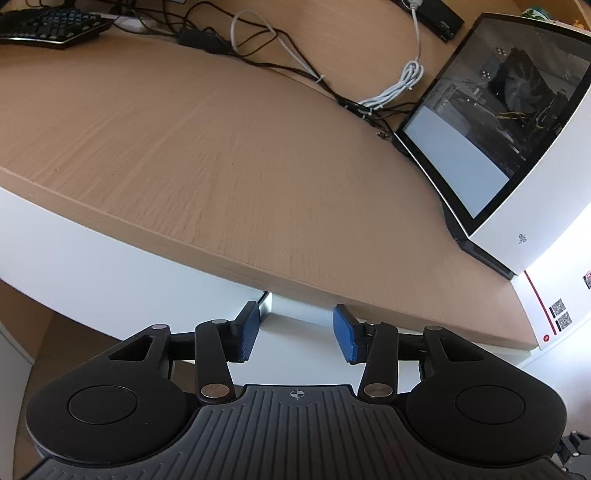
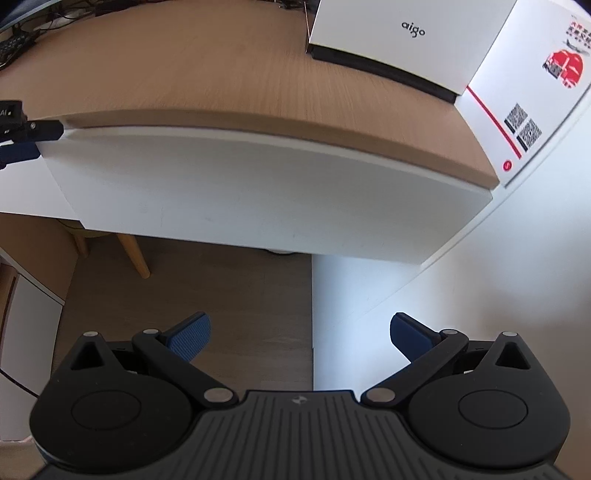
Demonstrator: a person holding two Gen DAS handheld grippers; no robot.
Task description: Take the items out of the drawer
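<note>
The white drawer front (image 2: 258, 192) sits under the wooden desk top (image 2: 221, 74), and none of its contents show. My right gripper (image 2: 300, 338) hangs open and empty below and in front of it, above the floor. My left gripper (image 1: 295, 334) is open with its blue pads (image 1: 247, 332) just under the desk's front edge, straddling the seam (image 1: 264, 301) between two white fronts. In the right wrist view the left gripper (image 2: 33, 141) shows at the drawer front's upper left corner.
A white computer case with a glass side (image 1: 498, 129) stands at the desk's right end, marked aigo (image 2: 399, 44). A white box with QR codes (image 2: 517, 110) stands beside it. Cables (image 1: 277, 48) and a keyboard (image 1: 48, 26) lie at the back. A wooden chair leg (image 2: 136, 254) stands under the desk.
</note>
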